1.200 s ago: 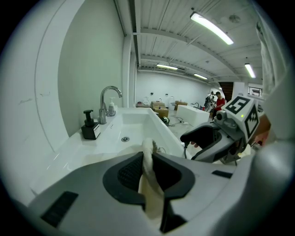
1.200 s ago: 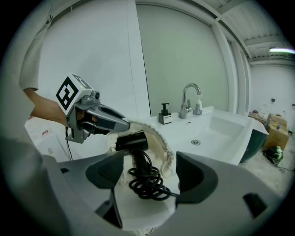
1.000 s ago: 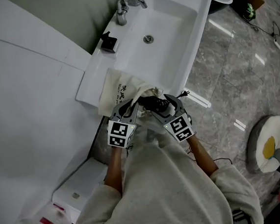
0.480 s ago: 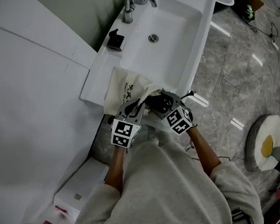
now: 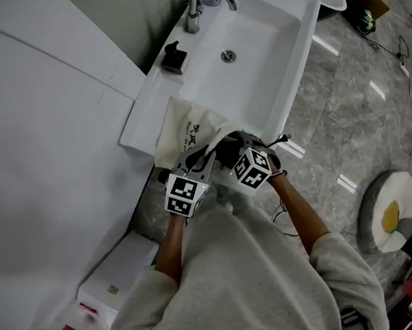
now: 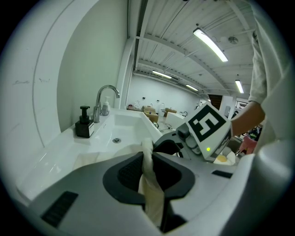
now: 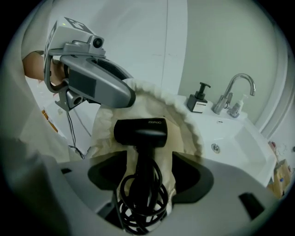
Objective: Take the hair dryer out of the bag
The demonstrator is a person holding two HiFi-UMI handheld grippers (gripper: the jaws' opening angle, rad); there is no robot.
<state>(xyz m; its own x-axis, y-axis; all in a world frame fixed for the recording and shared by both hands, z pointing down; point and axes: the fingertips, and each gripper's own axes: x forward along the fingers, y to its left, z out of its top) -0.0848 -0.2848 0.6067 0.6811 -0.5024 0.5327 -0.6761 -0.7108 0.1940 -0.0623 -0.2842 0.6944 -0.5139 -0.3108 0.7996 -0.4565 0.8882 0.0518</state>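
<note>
A cream cloth bag [image 5: 187, 130] lies on the front left corner of the white washbasin counter [image 5: 137, 116]. My left gripper [image 6: 150, 171] is shut on the bag's rim [image 6: 146, 152] and holds the mouth up. Inside the open bag [image 7: 186, 120] lies a black hair dryer [image 7: 140, 131], its coiled cord [image 7: 140, 205] nearest me. My right gripper [image 7: 145, 177] straddles the dryer's handle; its jaws have just been closing, but gaps show on both sides, so it is open. In the head view both grippers, left [image 5: 200, 160] and right [image 5: 228, 150], meet at the bag's mouth.
Behind the bag are the sink basin [image 5: 253, 47], a chrome faucet [image 5: 204, 0] and a black soap dispenser [image 5: 174, 57]. A white wall runs along the left. Grey marble floor [image 5: 347, 125] lies to the right, with a round white object [image 5: 392, 215] on it.
My right gripper has moved left and down over the bag's mouth and rolled, its marker cube now tilted. The left gripper still holds the bag's rim in the same place.
</note>
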